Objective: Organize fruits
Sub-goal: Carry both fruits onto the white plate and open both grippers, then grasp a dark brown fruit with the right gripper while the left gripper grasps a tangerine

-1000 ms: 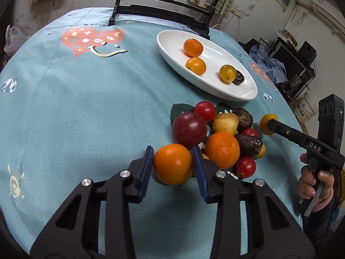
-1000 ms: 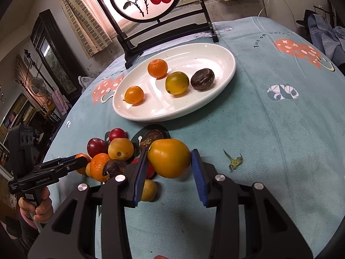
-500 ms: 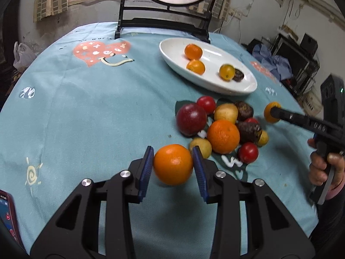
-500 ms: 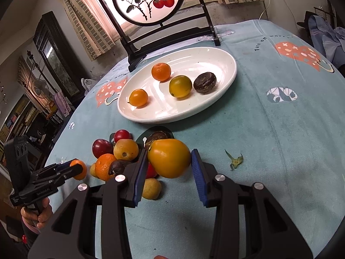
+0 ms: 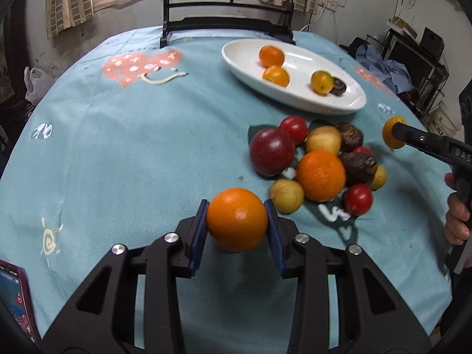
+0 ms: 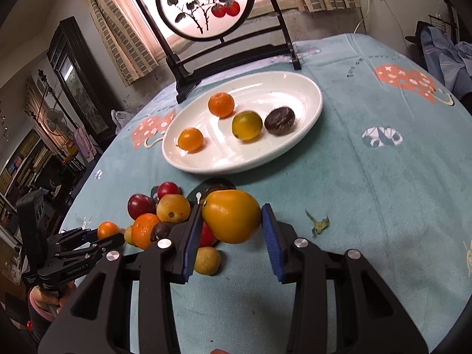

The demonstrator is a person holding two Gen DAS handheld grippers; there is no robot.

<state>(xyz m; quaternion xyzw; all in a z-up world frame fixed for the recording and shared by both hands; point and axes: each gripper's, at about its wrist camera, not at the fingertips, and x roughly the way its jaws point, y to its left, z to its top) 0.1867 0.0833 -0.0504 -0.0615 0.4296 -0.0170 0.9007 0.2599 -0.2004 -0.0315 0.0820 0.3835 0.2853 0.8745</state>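
Observation:
My left gripper (image 5: 237, 230) is shut on an orange (image 5: 237, 219), held above the blue cloth to the left of the fruit pile (image 5: 320, 165). In the right wrist view my right gripper (image 6: 231, 227) is shut on a yellow-orange pear-shaped fruit (image 6: 231, 215), lifted just right of the same fruit pile (image 6: 165, 215). The white oval plate (image 5: 348, 104) holds two small oranges, a yellow citrus and a dark brown fruit; the plate (image 6: 312, 88) lies beyond the pile in both views. The left gripper with its orange (image 6: 107, 230) shows at the lower left of the right wrist view.
A black-framed round painted screen (image 6: 206, 3) stands behind the plate. A phone (image 5: 14, 303) lies at the near left table edge. A small dry leaf (image 6: 317, 224) lies right of my right gripper. A person's hand (image 5: 457, 221) grips the right tool's handle.
The left gripper has lifted its orange away from the pile and tilted up, so the pile now lies farther to the right. The right gripper has also tilted up with its fruit.

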